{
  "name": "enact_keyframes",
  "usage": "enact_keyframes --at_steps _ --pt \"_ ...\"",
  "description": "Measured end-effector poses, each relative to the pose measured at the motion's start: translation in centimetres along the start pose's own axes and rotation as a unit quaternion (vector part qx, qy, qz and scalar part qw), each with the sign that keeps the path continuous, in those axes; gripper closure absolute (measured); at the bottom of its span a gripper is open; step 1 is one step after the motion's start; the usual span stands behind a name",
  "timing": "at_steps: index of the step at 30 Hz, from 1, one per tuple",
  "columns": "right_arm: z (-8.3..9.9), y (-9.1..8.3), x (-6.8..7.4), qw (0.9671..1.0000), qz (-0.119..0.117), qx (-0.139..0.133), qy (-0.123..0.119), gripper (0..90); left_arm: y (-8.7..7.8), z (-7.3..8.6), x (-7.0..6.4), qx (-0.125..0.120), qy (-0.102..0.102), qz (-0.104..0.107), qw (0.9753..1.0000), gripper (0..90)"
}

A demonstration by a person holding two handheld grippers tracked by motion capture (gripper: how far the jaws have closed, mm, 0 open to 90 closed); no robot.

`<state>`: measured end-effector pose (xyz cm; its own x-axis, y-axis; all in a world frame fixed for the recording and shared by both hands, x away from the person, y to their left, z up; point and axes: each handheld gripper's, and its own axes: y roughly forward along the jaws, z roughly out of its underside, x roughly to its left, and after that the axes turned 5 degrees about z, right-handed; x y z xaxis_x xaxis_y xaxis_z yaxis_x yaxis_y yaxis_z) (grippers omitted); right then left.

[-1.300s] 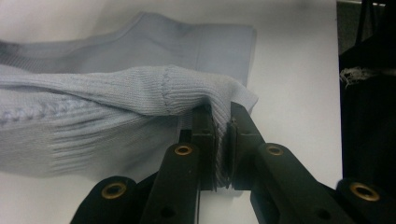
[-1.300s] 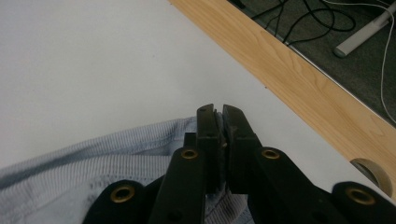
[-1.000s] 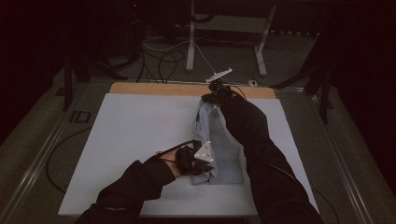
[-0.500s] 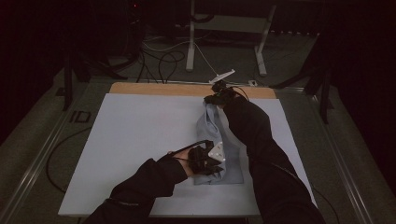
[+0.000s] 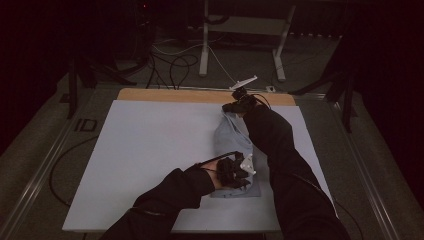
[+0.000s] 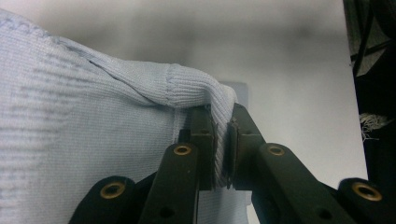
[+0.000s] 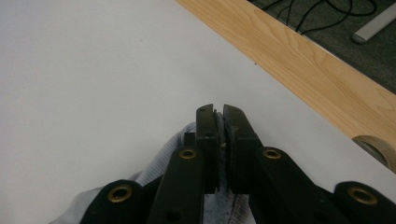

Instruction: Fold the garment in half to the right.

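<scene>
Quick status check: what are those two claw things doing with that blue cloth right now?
Left gripper shut on a ribbed edge of the blue knit cloth. Right gripper shut on its far end. Cloth stretched along the white table. Nothing in the way.

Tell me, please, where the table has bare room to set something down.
The white sheet is bare left of the cloth, from the wooden strip to the near edge. The right side is crowded: the left gripper and right gripper both hold the cloth there.

A pale blue knit garment [image 5: 232,145] lies folded lengthwise on the white table [image 5: 145,150], right of centre.
</scene>
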<state>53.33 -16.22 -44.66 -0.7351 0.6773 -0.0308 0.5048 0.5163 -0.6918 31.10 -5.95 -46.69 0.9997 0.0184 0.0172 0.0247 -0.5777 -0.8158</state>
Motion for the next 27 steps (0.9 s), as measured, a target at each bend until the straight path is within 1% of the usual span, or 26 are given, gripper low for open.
enact_keyframes --at_steps 5,6,7,8,9,10,11,12,13,14,15,17,18,20,21,23,24,26,27 --pt "0.4 -0.4 -0.4 1.0000 0.000 -0.002 0.006 84.8 0.8 -0.2 0.5 -0.003 -0.006 0.012 0.9999 83.6" --pt "0.5 -0.5 -0.6 1.0000 0.004 -0.001 0.008 80.2 1.0 -0.3 0.7 -0.003 -0.007 0.013 0.9999 83.6" --pt "0.6 -0.5 -0.8 0.9999 -0.001 -0.002 0.017 65.4 1.2 -0.3 0.7 -0.004 -0.008 0.013 0.9999 83.5" --pt "0.7 -0.5 -1.0 0.9998 -0.005 -0.002 0.020 56.6 1.3 -0.4 0.8 -0.004 -0.010 0.014 0.9998 83.2" --pt "0.8 -0.6 -1.0 0.9997 -0.002 0.003 0.023 47.9 1.5 -0.4 0.8 -0.004 -0.009 0.017 0.9998 82.3" --pt "0.8 -0.6 -1.1 0.9997 0.009 0.009 0.019 41.1 1.6 -0.4 0.8 -0.003 -0.003 0.018 0.9998 80.4" --pt "0.9 -0.6 -1.1 0.9997 0.013 0.009 0.017 33.9 1.7 -0.5 0.8 -0.008 -0.007 0.025 0.9996 77.8" --pt "0.9 -0.8 -1.2 0.9996 0.013 0.006 0.024 28.7 1.8 -0.6 0.7 -0.008 -0.005 0.029 0.9995 74.3" --pt "0.9 -0.9 -1.3 0.9994 0.009 0.002 0.032 24.7 2.0 -0.6 0.5 -0.010 -0.003 0.031 0.9995 69.7" --pt "1.0 -1.0 -1.5 0.9994 0.004 0.001 0.036 18.8 2.1 -0.7 0.4 -0.008 0.002 0.037 0.9993 63.5" --pt "1.1 -1.1 -1.6 0.9994 -0.001 -0.002 0.036 14.1 2.1 -0.9 0.2 -0.006 0.009 0.035 0.9993 57.8" --pt "1.3 -1.3 -1.7 0.9991 0.004 -0.008 0.041 15.2 2.1 -1.0 0.0 -0.009 0.010 0.039 0.9991 52.5" --pt "1.3 -1.3 -1.7 0.9990 0.001 -0.007 0.043 13.8 2.1 -1.1 0.0 -0.012 0.008 0.042 0.9990 50.4" --pt "1.5 -1.3 -1.7 0.9991 -0.006 -0.008 0.040 13.4 2.0 -1.3 -0.1 -0.012 0.013 0.041 0.9990 48.4" --pt "1.6 -1.3 -1.6 0.9992 -0.005 -0.008 0.039 13.0 1.9 -1.3 -0.2 -0.013 0.012 0.041 0.9990 47.0" --pt "1.8 -1.3 -1.6 0.9991 -0.009 -0.011 0.041 12.3 1.7 -1.3 -0.2 -0.017 0.009 0.041 0.9990 46.6" --pt "1.8 -1.3 -1.6 0.9990 -0.010 -0.012 0.042 12.2 1.6 -1.3 -0.2 -0.018 0.010 0.041 0.9990 46.0" --pt "1.9 -1.3 -1.5 0.9992 -0.010 -0.011 0.036 11.6 1.3 -1.3 -0.2 -0.019 0.011 0.042 0.9989 44.8" --pt "1.9 -1.4 -1.4 0.9991 -0.011 -0.011 0.038 11.6 1.1 -1.2 -0.2 -0.022 0.009 0.041 0.9989 44.7"
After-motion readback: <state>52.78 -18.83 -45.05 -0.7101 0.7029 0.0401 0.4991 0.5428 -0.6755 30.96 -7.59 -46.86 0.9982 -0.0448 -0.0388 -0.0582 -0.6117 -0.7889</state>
